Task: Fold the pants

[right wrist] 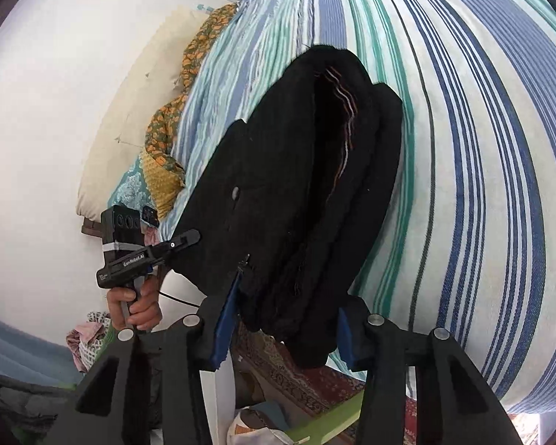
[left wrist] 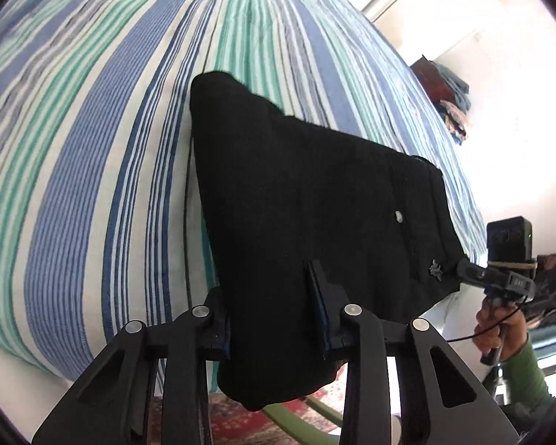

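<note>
Pants (left wrist: 315, 204) hung folded over the bed (left wrist: 92, 148) edge, so I gripped one end in the left gripper (left wrist: 274, 319); the right gripper (right wrist: 285, 326) seemingly pinched the other end, ready to lift it.

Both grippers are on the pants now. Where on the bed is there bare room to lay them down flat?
The striped bedspread is bare to the far side of the black pants and toward its far end; in the right wrist view the stretch right of the pants is bare too. It is crowded along the wall side, where a patterned cloth and a pillow lie.
</note>
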`<state>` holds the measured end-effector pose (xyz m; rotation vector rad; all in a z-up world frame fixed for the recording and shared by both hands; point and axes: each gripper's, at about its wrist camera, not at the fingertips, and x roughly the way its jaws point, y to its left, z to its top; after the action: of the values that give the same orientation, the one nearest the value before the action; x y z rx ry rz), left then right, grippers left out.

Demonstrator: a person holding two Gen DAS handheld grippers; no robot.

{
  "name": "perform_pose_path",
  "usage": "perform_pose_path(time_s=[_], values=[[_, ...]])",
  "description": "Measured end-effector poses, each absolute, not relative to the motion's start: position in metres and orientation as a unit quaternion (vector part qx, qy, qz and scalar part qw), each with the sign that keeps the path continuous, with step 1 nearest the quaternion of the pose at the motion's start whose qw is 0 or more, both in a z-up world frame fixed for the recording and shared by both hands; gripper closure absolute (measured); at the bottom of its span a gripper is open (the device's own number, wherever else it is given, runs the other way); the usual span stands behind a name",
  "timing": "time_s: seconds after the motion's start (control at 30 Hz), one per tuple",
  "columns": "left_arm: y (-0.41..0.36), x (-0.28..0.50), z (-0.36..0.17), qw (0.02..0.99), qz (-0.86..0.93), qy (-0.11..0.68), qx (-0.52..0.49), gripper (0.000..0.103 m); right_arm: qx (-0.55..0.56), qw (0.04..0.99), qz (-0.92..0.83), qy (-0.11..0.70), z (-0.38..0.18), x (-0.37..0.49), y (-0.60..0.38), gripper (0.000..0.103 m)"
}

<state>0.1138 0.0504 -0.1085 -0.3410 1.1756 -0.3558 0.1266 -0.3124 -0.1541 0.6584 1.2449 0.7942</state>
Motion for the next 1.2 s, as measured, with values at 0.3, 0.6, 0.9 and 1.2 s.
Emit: perform_pose_path(time_s=[0.3,0.6,0.9,1.2], values=[[0.037,0.162,-0.040,0.845,-0.180,0.487,-0.129,0.075,0.301,0.710,0.399,0.497,-0.098,0.171,-0.306,0.061],[0.024,0.224,-0.014,0.887,-0.173,0.413,-0.112,0.075,0.248,0.766,0.401,0.437,-0.038,0.243,-0.311,0.062],[0.005,0.270,-0.178,0.830,-0.057,0.554,-0.036,0.041,0.198,0.779,0.244,0.542,-0.135,0.305,-0.330,0.054],[0.033,0.193,-0.124,0.874,-0.015,0.485,-0.002,0.010,0.153,0.794,0.204,0.552,-0.132,0.274,-0.347,0.034]])
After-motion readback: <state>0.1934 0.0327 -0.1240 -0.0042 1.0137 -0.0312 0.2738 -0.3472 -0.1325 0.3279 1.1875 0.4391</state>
